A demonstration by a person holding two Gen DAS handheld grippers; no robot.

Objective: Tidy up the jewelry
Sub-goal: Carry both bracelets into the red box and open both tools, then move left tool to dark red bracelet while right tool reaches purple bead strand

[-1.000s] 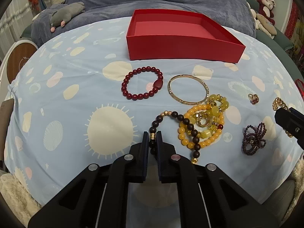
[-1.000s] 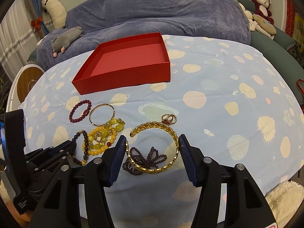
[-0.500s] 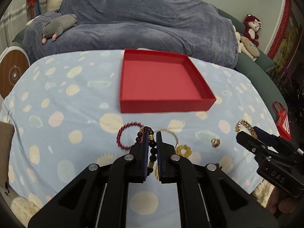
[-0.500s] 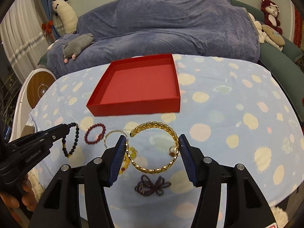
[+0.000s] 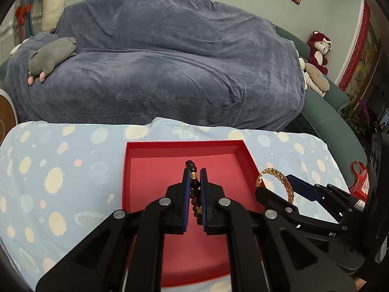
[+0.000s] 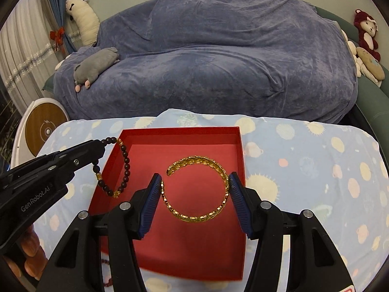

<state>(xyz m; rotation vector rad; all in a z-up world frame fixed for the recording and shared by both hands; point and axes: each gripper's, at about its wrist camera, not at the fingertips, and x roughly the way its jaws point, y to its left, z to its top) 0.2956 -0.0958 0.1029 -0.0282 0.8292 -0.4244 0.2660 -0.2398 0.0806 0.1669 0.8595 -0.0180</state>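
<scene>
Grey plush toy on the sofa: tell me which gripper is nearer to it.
Left. The left gripper sits on the grey plush toy's side of the red box; the right gripper is farther right.

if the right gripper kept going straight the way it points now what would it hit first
Most likely the floor of the red box. The right gripper, its jaws clamped on the gold bracelet, points down over the box's open inside, and nothing else shows in that line. Depth is hard to judge through the fisheye.

Two bracelets (image 6: 195,192) (image 6: 116,168) – one red tray (image 6: 180,131) – four plush toys (image 6: 96,67) (image 6: 82,19) (image 6: 366,32) (image 6: 368,64) (counted).
</scene>
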